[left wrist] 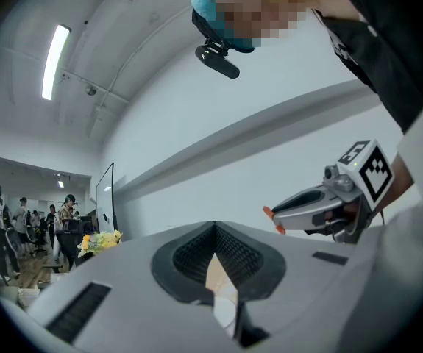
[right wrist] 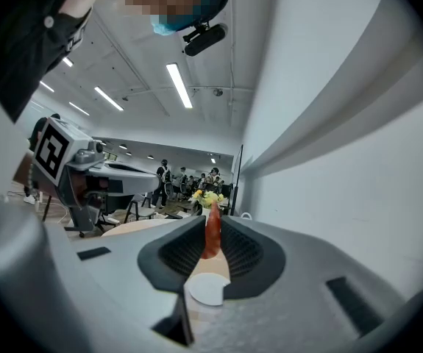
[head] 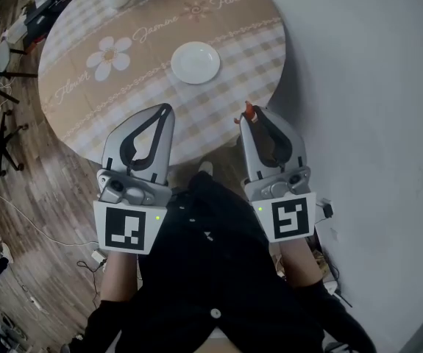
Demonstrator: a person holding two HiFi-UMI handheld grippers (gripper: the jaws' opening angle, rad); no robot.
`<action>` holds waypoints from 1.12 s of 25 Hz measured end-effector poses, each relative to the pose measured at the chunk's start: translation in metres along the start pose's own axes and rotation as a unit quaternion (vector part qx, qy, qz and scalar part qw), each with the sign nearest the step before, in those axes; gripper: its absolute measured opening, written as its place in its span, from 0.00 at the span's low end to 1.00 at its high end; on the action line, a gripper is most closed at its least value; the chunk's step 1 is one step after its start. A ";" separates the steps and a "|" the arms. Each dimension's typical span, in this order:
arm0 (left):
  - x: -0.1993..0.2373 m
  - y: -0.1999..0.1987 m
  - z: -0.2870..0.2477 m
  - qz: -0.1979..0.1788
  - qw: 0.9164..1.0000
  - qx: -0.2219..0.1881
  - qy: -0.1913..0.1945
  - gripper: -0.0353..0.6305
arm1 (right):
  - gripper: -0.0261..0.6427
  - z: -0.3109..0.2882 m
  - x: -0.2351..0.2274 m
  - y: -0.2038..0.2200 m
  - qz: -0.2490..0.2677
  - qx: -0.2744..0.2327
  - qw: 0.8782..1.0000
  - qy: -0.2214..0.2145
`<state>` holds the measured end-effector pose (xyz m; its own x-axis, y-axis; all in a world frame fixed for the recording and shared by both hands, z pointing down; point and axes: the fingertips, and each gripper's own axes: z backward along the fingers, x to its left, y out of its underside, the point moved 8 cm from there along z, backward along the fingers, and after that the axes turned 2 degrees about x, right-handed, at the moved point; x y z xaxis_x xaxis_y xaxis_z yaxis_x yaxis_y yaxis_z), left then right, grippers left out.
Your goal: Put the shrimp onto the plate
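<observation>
Grips the shrimp (head: pixel 249 110) at the tips of the right gripper (head: pixel 252 118), long axis along the jaws, free end toward 12 o'clock. Holds it by the table (head: pixel 123 87) rim, with the plate (head: pixel 195 62) well apart at 11 o'clock. Holds the left gripper (head: pixel 168 109) with jaws together, empty.

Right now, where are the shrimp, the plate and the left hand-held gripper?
shrimp (right wrist: pixel 211 234), right gripper view, its orange body between the jaws.
plate (head: pixel 195 62), head view, its bare white centre.
left hand-held gripper (head: pixel 168 111), head view, where its closed tips meet.
</observation>
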<state>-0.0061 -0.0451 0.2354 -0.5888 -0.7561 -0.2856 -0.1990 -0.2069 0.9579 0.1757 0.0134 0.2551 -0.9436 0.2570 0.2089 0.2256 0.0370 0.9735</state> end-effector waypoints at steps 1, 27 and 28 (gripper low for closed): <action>0.000 0.000 -0.002 0.000 1.000 0.001 -0.006 0.06 | 0.11 -0.002 -0.003 0.001 0.000 -0.001 1.000 -0.005; 0.020 -0.004 -0.022 -0.008 1.000 0.005 -0.009 0.06 | 0.11 -0.028 -0.015 0.001 -0.010 0.000 1.000 -0.010; 0.023 -0.003 -0.022 -0.008 1.000 0.005 -0.008 0.06 | 0.11 -0.030 -0.014 0.001 -0.010 0.001 1.000 -0.009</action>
<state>-0.0014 -0.0755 0.2264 -0.5975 -0.7430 -0.3016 -0.2171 -0.2121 0.9528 0.1817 -0.0192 0.2559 -0.9436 0.2730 0.1871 0.2064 0.0435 0.9775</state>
